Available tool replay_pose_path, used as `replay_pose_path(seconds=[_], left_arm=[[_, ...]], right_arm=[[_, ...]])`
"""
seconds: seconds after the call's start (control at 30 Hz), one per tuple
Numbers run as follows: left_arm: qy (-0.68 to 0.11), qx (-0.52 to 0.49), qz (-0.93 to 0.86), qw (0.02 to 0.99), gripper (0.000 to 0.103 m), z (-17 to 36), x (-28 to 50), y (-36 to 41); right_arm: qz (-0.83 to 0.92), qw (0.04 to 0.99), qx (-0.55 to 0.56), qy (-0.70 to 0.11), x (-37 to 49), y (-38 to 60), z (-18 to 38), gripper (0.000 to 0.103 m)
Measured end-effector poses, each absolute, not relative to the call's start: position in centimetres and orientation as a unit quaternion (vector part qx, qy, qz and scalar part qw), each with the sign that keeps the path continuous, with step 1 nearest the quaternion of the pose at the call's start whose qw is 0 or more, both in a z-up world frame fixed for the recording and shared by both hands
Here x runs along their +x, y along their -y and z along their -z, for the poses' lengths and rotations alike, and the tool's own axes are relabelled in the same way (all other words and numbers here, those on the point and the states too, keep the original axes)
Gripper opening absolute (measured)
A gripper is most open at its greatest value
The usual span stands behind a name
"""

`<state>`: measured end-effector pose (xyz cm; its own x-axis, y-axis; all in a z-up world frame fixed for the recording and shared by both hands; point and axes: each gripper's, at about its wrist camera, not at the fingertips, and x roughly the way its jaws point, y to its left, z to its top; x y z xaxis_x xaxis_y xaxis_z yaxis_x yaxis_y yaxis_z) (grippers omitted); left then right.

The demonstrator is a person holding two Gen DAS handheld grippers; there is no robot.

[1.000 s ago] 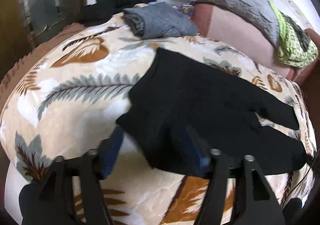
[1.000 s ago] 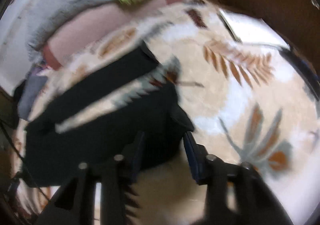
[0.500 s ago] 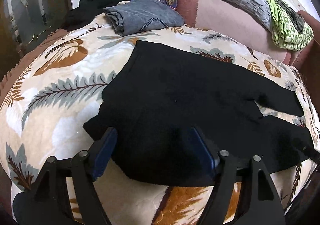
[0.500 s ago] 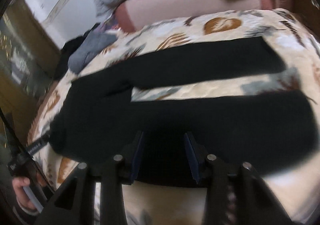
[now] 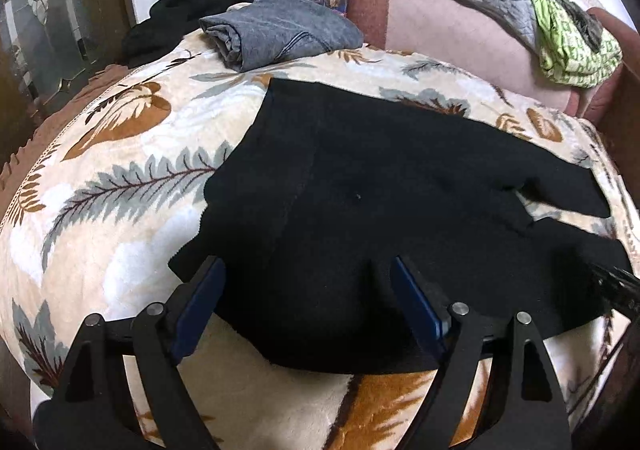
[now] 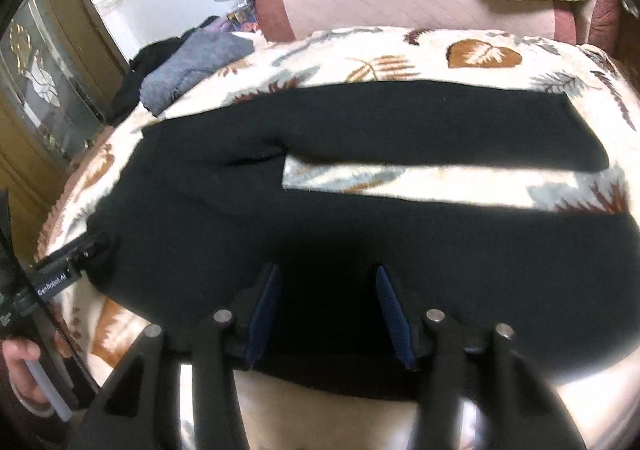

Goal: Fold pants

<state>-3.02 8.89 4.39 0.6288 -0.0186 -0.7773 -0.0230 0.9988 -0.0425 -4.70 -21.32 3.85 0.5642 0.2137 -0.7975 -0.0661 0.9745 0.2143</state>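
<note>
Pants: we see the black pants (image 5: 360, 210) spread flat on the leaf-print blanket (image 5: 120, 210) that covers the bed, filling the centre of both frames, not yet folded.
Handling: we judge them soft, light and limp; the knit will sag and drag on the plush blanket, so a one-point lift would bunch it.
Where to take hold: we would pinch the near edge at two spread points, one at the waist end and one along the near leg, and carry it over onto the far leg.
Left tool: the left tool (image 5: 304, 302) has just been opening; its jaws stand wide apart over the near waist edge at lower centre, cloth below them but not pinched.
Right tool: the right tool (image 6: 326, 310) has also just been opening; its jaws are apart over the near leg, lower centre, clamped on nothing.
Left view only: the folded grey jeans (image 5: 280, 30) seen clearly at upper centre, and the waist corner.
Right view only: both legs lie parallel with a strip of blanket between them, and a hand (image 6: 24, 362) shows at lower left.
</note>
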Motion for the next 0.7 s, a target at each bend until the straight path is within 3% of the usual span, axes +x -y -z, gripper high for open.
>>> replay_pose_path(seconds=[0.2, 0.27, 0.37, 0.7], left_arm=[[-0.420, -0.035, 0.044, 0.906, 0.085, -7.1, -1.3, -9.9], [-0.437, -0.043, 0.063, 0.896, 0.085, -7.6, 0.7, -10.1], [-0.454, -0.046, 0.109, 0.883, 0.085, -8.0, 3.9, -10.2], [-0.467, 0.076, 0.189, 0.860, 0.085, -7.3, 13.8, -8.4]], right_arm=[[-0.099, 0.891, 0.063, -0.438, -1.6, 21.3, -5.8, 0.054], [-0.107, 0.893, 0.051, -0.434, 0.3, 20.9, -6.3, 0.064], [-0.127, 0.891, 0.015, -0.435, 3.4, 19.9, -7.0, 0.068], [-0.199, 0.869, -0.080, -0.446, 12.3, 16.2, -6.0, 0.075]])
